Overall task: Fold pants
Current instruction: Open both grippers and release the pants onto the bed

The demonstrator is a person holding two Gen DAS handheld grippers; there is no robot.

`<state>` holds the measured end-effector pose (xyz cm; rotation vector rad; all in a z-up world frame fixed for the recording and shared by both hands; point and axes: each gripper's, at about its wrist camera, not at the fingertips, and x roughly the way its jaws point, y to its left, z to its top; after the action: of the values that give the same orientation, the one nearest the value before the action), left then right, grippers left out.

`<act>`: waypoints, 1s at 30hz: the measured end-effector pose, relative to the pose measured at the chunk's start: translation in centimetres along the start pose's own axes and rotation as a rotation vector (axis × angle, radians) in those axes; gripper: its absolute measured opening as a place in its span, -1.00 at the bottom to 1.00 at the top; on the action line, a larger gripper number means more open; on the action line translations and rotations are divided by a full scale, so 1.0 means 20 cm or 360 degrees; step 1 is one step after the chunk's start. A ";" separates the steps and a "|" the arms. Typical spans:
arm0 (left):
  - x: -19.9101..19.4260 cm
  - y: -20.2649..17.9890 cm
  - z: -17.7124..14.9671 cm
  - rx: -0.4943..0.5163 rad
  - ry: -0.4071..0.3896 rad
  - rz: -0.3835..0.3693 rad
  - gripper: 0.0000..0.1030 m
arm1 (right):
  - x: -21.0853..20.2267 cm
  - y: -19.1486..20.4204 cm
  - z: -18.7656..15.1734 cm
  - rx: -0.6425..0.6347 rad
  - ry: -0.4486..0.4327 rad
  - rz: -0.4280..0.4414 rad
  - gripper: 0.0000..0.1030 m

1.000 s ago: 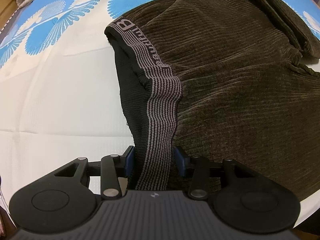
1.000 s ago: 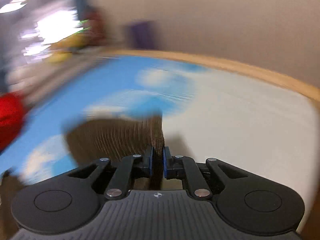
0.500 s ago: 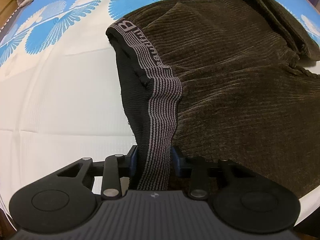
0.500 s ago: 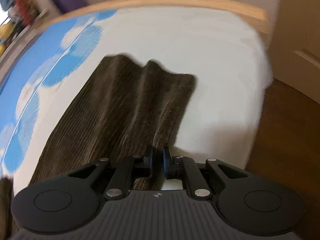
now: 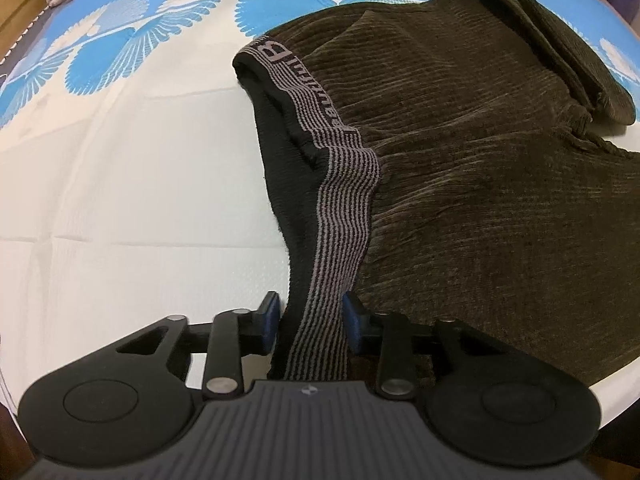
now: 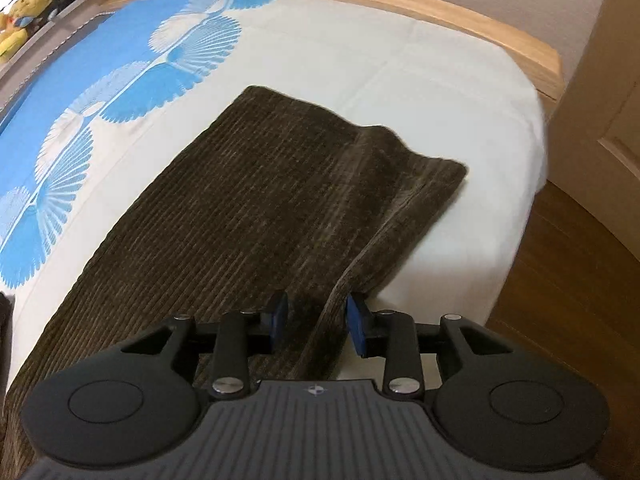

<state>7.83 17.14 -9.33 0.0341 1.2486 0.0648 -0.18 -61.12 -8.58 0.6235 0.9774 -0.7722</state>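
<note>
Left hand-held gripper [image 5: 307,315]: jaws part open, the striped waistband [image 5: 340,200] running up between the blue pads. The cloth fills most of the gap, but I cannot tell whether the pads press on it. From there the band climbs toward 12 o'clock, with lettering near its far end.

Right hand-held gripper [image 6: 316,322]: jaws apart, with gaps on both sides of a raised crease in the pant leg [image 6: 256,208]. I read this as open, holding nothing; the fold merely lies between the pads.

The brown corduroy pants [image 5: 480,184] lie on the bed [image 5: 132,184], on a white sheet with a blue fan print toward 11 o'clock. In the left wrist view the seat spreads toward 2 o'clock, a bunched roll of fabric at the far edge. In the right wrist view the leg runs to 1 o'clock, its hem [image 6: 420,160] short of the mattress edge, one corner humped. Wooden bed frame [image 6: 440,20] beyond, floor at 3 o'clock.

My judgement: the legs look laid together lengthwise, an early step. Next calls for gripping the hem end and carrying it toward the waistband, after flattening that hump.
</note>
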 end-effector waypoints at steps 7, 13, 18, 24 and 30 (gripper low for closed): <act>-0.19 -0.03 0.00 -0.0041 -0.0310 -0.0118 -0.13 | -0.23 0.02 0.02 -0.0011 -0.0362 -0.0116 -0.32; -0.18 -0.18 0.05 0.0123 -0.0347 -0.0274 -0.13 | -0.41 0.30 -0.06 -0.0408 -0.0594 0.0193 -0.32; 0.03 -0.34 -0.02 0.0470 -0.0031 0.0016 -0.14 | -0.54 0.54 -0.20 -0.0736 -0.0652 0.0425 -0.32; -0.09 -0.32 0.02 0.0256 -0.0163 -0.0047 -0.09 | -0.62 0.77 -0.28 -0.0870 -0.0614 0.0581 -0.32; -0.31 -0.38 0.01 0.0217 -0.0457 -0.0047 -0.06 | -0.67 0.94 -0.35 -0.0928 -0.0570 0.0705 -0.32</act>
<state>6.23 9.09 -3.95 0.1387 0.9643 -0.0497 6.91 -40.94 2.62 0.1659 0.6501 -0.1706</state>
